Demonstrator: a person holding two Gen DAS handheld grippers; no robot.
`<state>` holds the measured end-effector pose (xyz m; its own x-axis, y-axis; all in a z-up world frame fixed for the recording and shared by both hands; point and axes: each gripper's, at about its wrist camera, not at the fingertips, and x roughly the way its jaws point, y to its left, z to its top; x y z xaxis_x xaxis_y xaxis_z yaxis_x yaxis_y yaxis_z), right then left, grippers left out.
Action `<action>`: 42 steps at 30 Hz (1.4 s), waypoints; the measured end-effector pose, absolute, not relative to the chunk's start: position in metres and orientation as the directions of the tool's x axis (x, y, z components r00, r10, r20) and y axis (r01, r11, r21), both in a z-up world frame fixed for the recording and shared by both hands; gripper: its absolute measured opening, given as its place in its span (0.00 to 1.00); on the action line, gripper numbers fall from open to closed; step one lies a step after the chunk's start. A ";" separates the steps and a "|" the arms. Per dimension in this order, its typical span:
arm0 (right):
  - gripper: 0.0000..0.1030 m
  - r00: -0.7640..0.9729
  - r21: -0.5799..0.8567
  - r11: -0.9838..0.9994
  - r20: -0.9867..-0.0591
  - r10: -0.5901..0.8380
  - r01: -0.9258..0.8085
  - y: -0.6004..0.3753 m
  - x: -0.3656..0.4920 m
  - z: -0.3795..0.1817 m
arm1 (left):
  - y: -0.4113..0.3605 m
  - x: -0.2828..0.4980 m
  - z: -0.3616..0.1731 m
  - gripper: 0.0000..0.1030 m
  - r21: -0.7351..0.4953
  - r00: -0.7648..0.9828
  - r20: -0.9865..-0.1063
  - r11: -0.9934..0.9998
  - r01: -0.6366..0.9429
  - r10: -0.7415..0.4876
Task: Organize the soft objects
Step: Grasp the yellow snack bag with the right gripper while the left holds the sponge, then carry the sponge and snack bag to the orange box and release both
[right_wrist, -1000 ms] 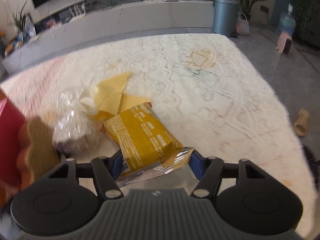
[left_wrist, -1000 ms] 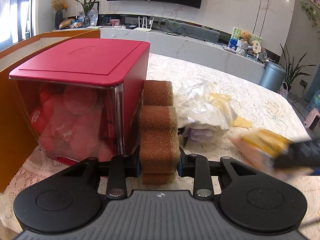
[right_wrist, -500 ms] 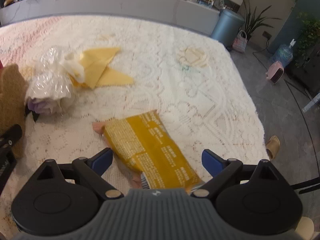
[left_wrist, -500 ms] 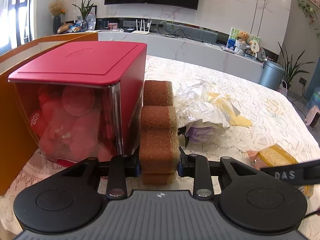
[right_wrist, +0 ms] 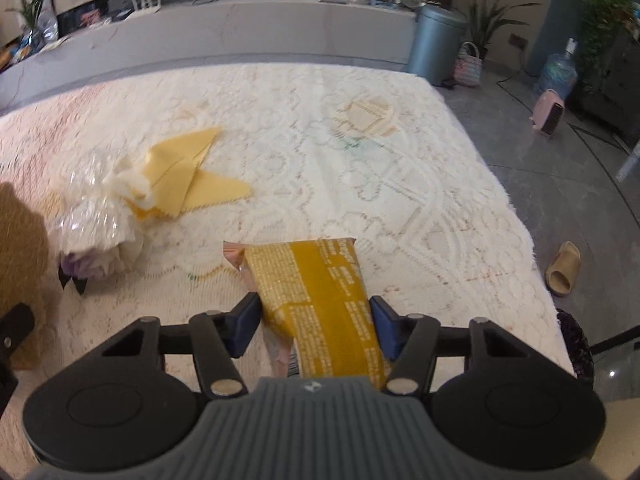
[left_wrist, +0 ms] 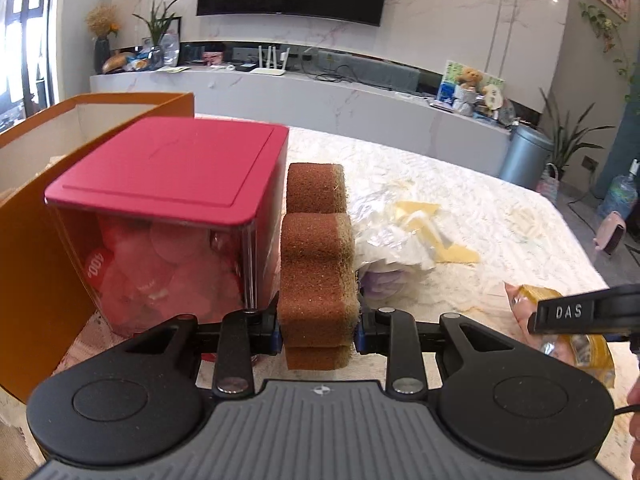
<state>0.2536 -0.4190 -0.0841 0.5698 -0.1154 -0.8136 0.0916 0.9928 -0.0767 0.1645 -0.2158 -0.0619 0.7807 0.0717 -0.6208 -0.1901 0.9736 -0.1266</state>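
Red storage box (left_wrist: 172, 184) appears only in left wrist view.

left view: we see the red box (left_wrist: 168, 216) and orange carton (left_wrist: 36, 264) blocking frame left | plastic bundle (left_wrist: 392, 240) crowding centre right | right view: we find bare tablecloth (right_wrist: 360, 152) across upper right
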 end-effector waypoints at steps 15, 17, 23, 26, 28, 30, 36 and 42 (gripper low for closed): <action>0.51 0.629 0.113 0.991 -0.776 0.041 0.076 -0.427 0.241 -0.066 | -0.174 0.144 -0.003 0.34 -0.261 0.766 -0.631 0.963 -0.066 -0.119; 0.51 0.652 0.182 0.982 -0.751 0.103 0.054 -0.425 0.238 -0.059 | -0.165 0.142 0.009 0.34 -0.262 0.770 -0.627 0.963 -0.061 -0.122; 0.50 0.700 0.270 0.963 -0.687 0.194 -0.002 -0.410 0.228 -0.024 | -0.130 0.125 0.044 0.34 -0.240 0.807 -0.582 0.970 -0.050 -0.102; 0.50 0.739 0.296 0.954 -0.632 0.231 -0.045 -0.395 0.220 0.000 | -0.106 0.123 0.071 0.34 -0.262 0.825 -0.545 0.965 0.001 -0.149; 0.50 0.764 0.326 0.941 -0.583 0.278 -0.094 -0.383 0.215 0.016 | -0.089 0.123 0.086 0.34 -0.251 0.826 -0.527 0.965 0.072 -0.199; 0.50 0.781 0.416 0.896 -0.503 0.369 -0.156 -0.374 0.211 0.030 | -0.070 0.125 0.099 0.34 -0.266 0.817 -0.512 0.953 0.142 -0.265; 0.50 0.775 0.513 0.805 -0.361 0.518 -0.299 -0.311 0.198 0.069 | -0.013 0.125 0.106 0.34 -0.313 0.814 -0.506 0.940 0.135 -0.285; 0.50 0.738 0.540 0.770 -0.355 0.573 -0.338 -0.224 0.194 0.082 | 0.044 0.133 0.084 0.34 -0.434 0.792 -0.488 0.889 0.144 -0.366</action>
<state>0.1936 -0.2243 0.0818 0.7382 0.5733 -0.3555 -0.3381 0.7704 0.5405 0.1325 0.0445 0.0836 0.7924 -0.3663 -0.4878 0.1443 0.8895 -0.4336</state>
